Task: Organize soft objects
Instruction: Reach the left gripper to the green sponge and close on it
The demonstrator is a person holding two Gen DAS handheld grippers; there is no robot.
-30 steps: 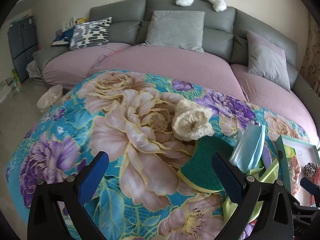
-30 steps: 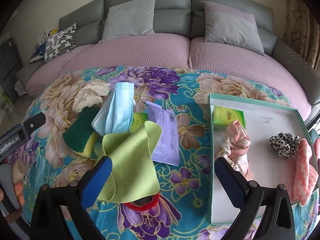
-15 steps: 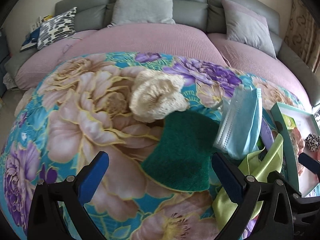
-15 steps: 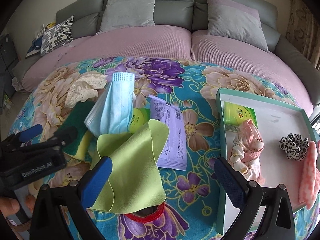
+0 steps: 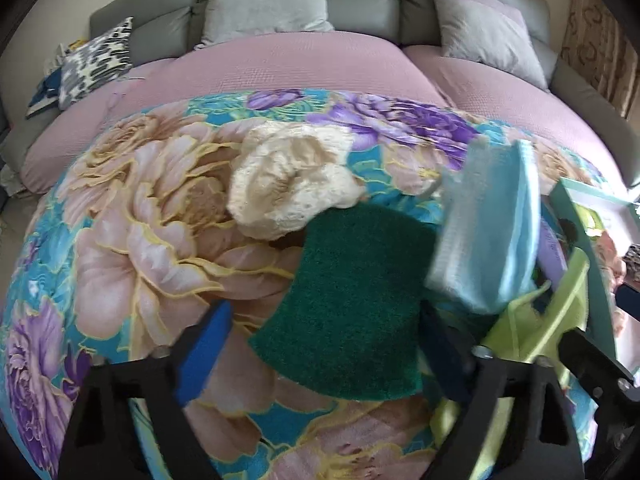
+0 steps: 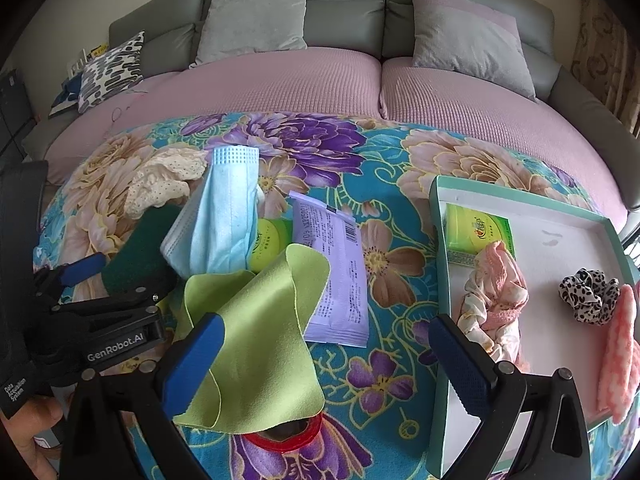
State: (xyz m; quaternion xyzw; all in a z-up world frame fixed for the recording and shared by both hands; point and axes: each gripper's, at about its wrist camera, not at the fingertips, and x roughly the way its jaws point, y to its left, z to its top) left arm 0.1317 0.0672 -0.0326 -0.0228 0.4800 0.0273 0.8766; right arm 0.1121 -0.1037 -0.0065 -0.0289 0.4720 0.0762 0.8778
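Sponge [image 5: 352, 300] lies on the blanket [image 5: 132, 248] between the jaws of the closing left tongs [image 5: 320, 344], pads apart from it; crocheted cloth [image 5: 288, 180] just behind it, face mask [image 6: 220, 216] to its right, leaning over it. In the right wrist view, microfibre cloth [image 6: 256, 332] lies before the mask, partly over a tissue pack [image 6: 270, 240] and a roll of tape [image 6: 288, 436], with a flat packet [image 6: 336, 272] just right of it. Tray [image 6: 438, 320] at far right holds a second tissue pack [image 6: 478, 232] at its rear left, a twisted scrunchie [image 6: 496, 300] before that, a spotted scrunchie [image 6: 588, 296] and a fuzzy band [image 6: 620, 352] further right; sofa [image 6: 280, 84] behind all.
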